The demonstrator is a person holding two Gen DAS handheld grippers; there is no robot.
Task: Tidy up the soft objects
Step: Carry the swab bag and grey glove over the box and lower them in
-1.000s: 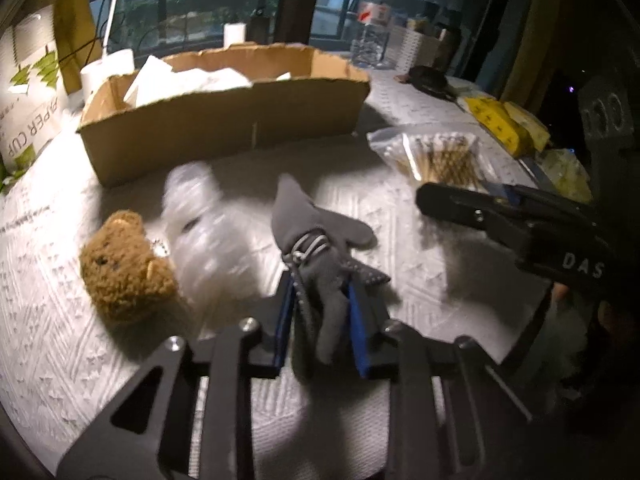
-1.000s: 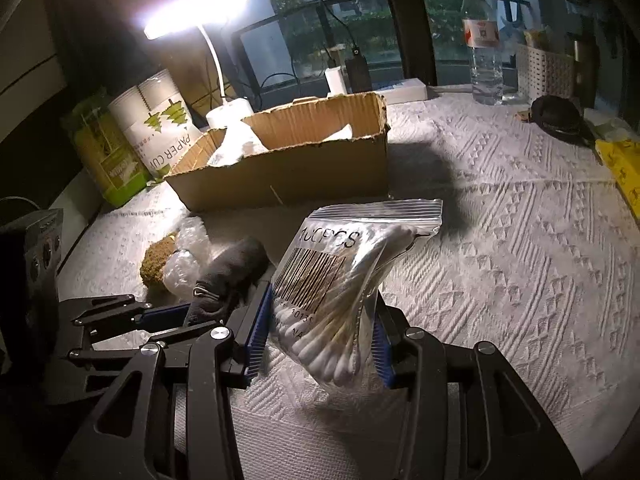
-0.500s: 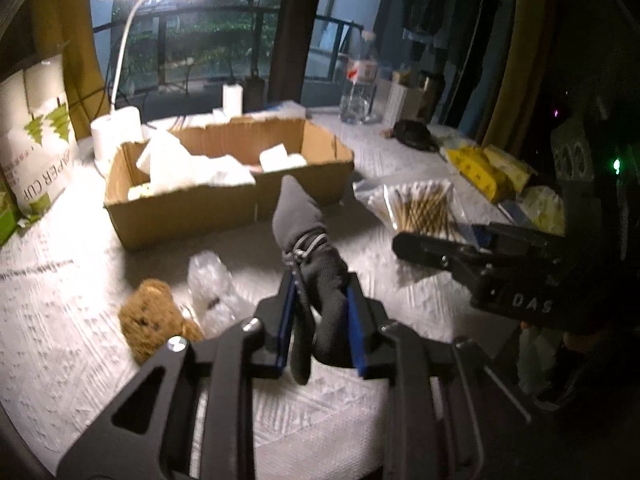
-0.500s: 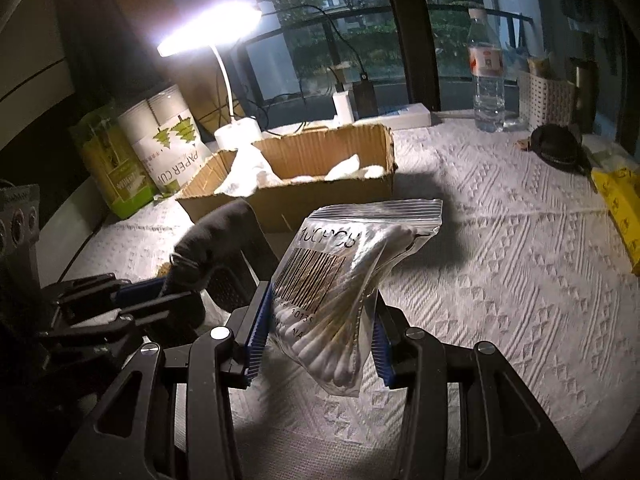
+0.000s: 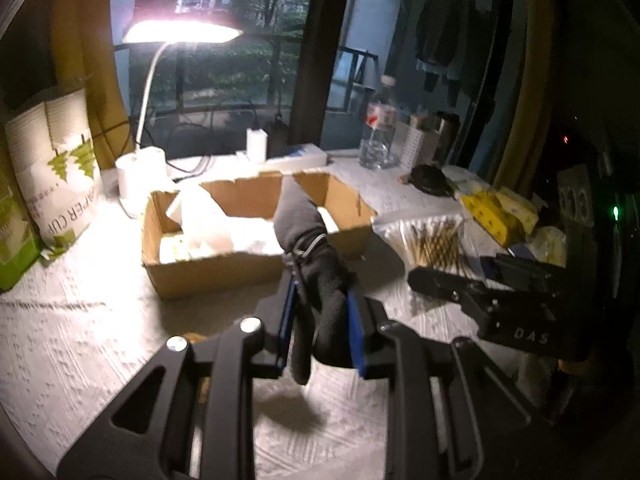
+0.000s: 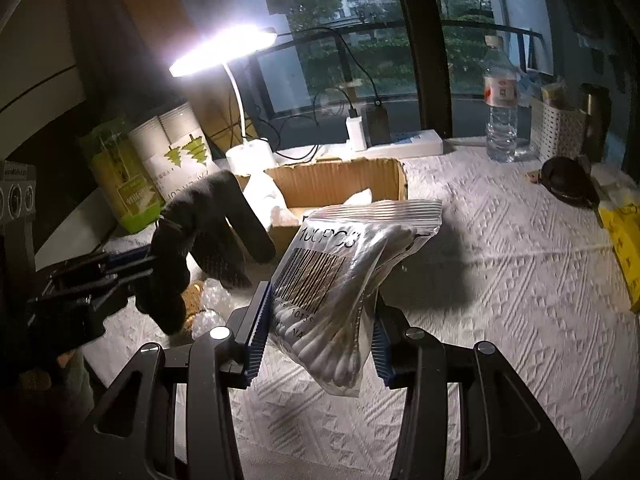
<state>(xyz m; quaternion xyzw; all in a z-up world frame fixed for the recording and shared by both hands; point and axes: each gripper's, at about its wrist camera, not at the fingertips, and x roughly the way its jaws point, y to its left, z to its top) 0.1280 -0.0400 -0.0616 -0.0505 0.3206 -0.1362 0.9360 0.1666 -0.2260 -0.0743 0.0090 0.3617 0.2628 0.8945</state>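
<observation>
My left gripper (image 5: 322, 330) is shut on a dark grey glove (image 5: 316, 256) and holds it up in the air in front of the open cardboard box (image 5: 208, 264). The glove also shows in the right wrist view (image 6: 208, 240), left of the box (image 6: 344, 180). My right gripper (image 6: 318, 338) is shut on a clear bag of cotton swabs (image 6: 340, 280), lifted above the table; the bag shows in the left wrist view (image 5: 434, 240). White soft items (image 5: 208, 224) lie inside the box. The brown teddy bear (image 6: 194, 294) and a crumpled clear plastic wrap (image 6: 212, 312) lie on the table below the glove.
A lit desk lamp (image 6: 224, 52) stands behind the box. Paper cup packs (image 5: 52, 168) stand at the left. A water bottle (image 6: 500, 104), a white basket (image 6: 560, 132), a dark round object (image 6: 568, 180) and yellow packets (image 5: 492, 212) are at the right on the white cloth (image 6: 500, 280).
Both grippers have risen. The left gripper lifted the glove off the table and toward the box; the teddy bear has dropped out of its view. The swab bag stays held.
</observation>
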